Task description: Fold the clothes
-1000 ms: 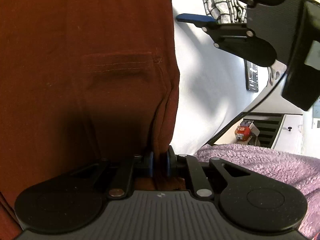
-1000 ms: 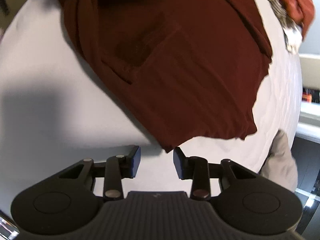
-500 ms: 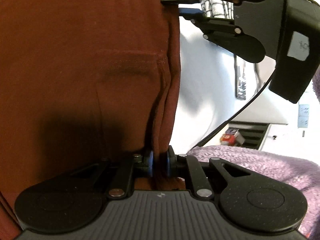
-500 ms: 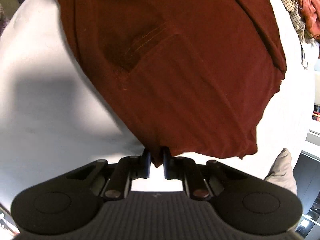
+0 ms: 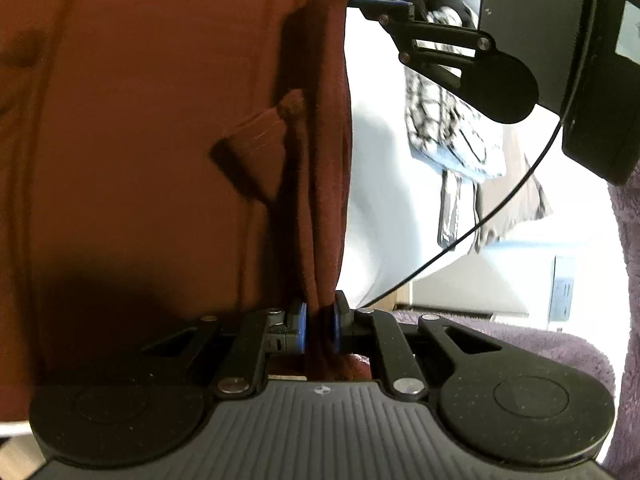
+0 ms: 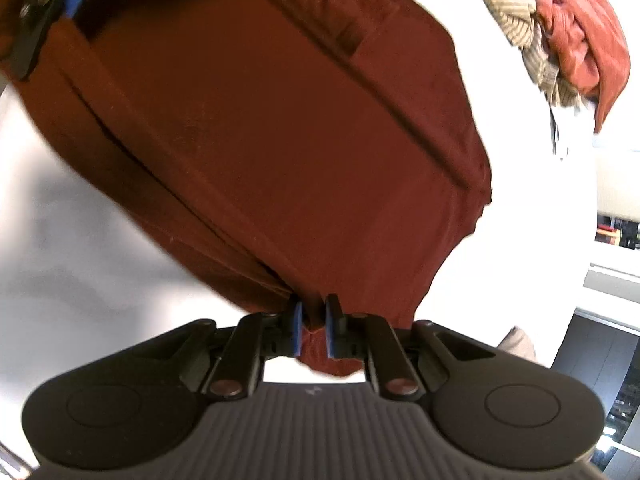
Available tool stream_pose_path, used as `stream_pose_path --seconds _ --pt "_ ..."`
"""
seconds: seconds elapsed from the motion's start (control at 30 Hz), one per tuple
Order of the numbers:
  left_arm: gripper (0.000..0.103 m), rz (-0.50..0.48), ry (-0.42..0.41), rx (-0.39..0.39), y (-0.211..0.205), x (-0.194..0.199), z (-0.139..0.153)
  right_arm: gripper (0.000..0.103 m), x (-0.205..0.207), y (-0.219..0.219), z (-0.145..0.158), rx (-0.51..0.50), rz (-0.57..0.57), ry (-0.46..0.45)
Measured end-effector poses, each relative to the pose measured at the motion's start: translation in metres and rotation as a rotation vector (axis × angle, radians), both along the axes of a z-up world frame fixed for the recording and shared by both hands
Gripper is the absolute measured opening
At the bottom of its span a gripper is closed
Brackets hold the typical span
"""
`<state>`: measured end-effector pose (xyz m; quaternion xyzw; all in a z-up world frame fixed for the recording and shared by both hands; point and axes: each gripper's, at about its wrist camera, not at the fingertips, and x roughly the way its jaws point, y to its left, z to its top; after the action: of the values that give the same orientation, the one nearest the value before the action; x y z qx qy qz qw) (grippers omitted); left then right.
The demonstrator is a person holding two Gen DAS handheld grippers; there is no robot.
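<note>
White bedding (image 6: 80, 240) fills the background of both wrist views. Right gripper (image 6: 311, 326): blue pads pinching a bunched corner of the dark red garment (image 6: 280, 140), fabric pressed between them; its jaws closed onto that corner within the last second. From the pinch the cloth runs taut toward 11 o'clock, lifted clear of the bedding, with long creases along it. Left gripper (image 5: 319, 328): pads clamped on another gathered edge of the same garment, cloth rising to 12 o'clock, a stitched pocket hem showing at 11. Left view also shows the right gripper at 1 o'clock, holding the far corner. Beyond: a checked black-and-white cloth (image 5: 444, 128) at 2 o'clock, purple fleece (image 5: 560, 348) at 4. Right view: striped and orange clothes heaped (image 6: 560, 40) at 1 o'clock.
</note>
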<state>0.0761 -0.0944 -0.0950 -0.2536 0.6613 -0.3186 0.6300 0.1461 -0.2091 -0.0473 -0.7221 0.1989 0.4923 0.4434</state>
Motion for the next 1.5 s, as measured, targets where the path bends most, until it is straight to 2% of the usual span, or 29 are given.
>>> stream_pose_path --seconds 0.17,0.37,0.4,0.43,0.47,0.6,0.7,0.8,0.93,1.03,1.17,1.2,1.27,1.3,1.37,1.5 --pt "0.01 0.065 0.026 -0.015 0.016 -0.007 -0.013 0.013 0.019 0.036 -0.02 -0.016 0.012 0.042" --pt "0.01 0.081 0.003 -0.002 0.019 -0.01 -0.026 0.014 0.01 0.047 -0.036 -0.047 -0.021 0.069" --pt "0.01 0.08 0.002 -0.006 0.019 -0.009 -0.026 0.017 0.01 0.049 -0.037 -0.042 -0.027 0.069" --pt "0.01 0.08 0.0 -0.005 0.02 -0.006 -0.026 0.026 0.009 0.051 -0.037 -0.035 -0.034 0.068" --pt "0.01 0.08 -0.002 -0.004 0.02 -0.003 -0.025 0.03 0.009 0.051 -0.034 -0.025 -0.041 0.07" --pt "0.01 0.083 -0.019 0.003 0.016 -0.003 -0.028 0.031 0.008 0.054 -0.017 0.021 -0.11 0.068" --pt "0.01 0.087 -0.024 -0.015 0.011 -0.004 -0.029 0.035 0.005 0.055 -0.002 0.077 -0.261 0.071" --pt "0.01 0.093 -0.012 -0.033 0.039 -0.004 -0.026 0.041 -0.005 0.052 0.011 0.138 -0.478 0.117" --pt "0.01 0.095 -0.016 -0.018 0.046 -0.003 -0.024 0.042 -0.033 0.037 0.024 0.227 -0.767 0.263" --pt "0.01 0.099 -0.022 -0.012 0.044 -0.004 -0.024 0.042 -0.059 0.026 0.027 0.307 -0.937 0.354" --pt "0.01 0.102 -0.021 -0.018 0.047 -0.003 -0.022 0.043 -0.105 0.019 0.029 0.401 -1.073 0.426" --pt "0.01 0.107 -0.014 -0.023 0.05 -0.001 -0.024 0.048 -0.117 0.018 0.029 0.431 -1.096 0.439" --pt "0.01 0.121 0.004 -0.034 0.055 0.002 -0.027 0.055 -0.14 0.017 0.03 0.496 -1.135 0.434" --pt "0.01 0.131 0.016 -0.041 0.054 0.003 -0.027 0.065 -0.153 0.015 0.03 0.527 -1.155 0.424" --pt "0.01 0.135 0.019 -0.045 0.052 0.005 -0.026 0.066 -0.172 0.019 0.027 0.558 -1.182 0.38" --pt "0.01 0.134 0.012 -0.059 0.057 0.003 -0.018 0.067 -0.193 0.037 0.014 0.562 -1.193 0.214"
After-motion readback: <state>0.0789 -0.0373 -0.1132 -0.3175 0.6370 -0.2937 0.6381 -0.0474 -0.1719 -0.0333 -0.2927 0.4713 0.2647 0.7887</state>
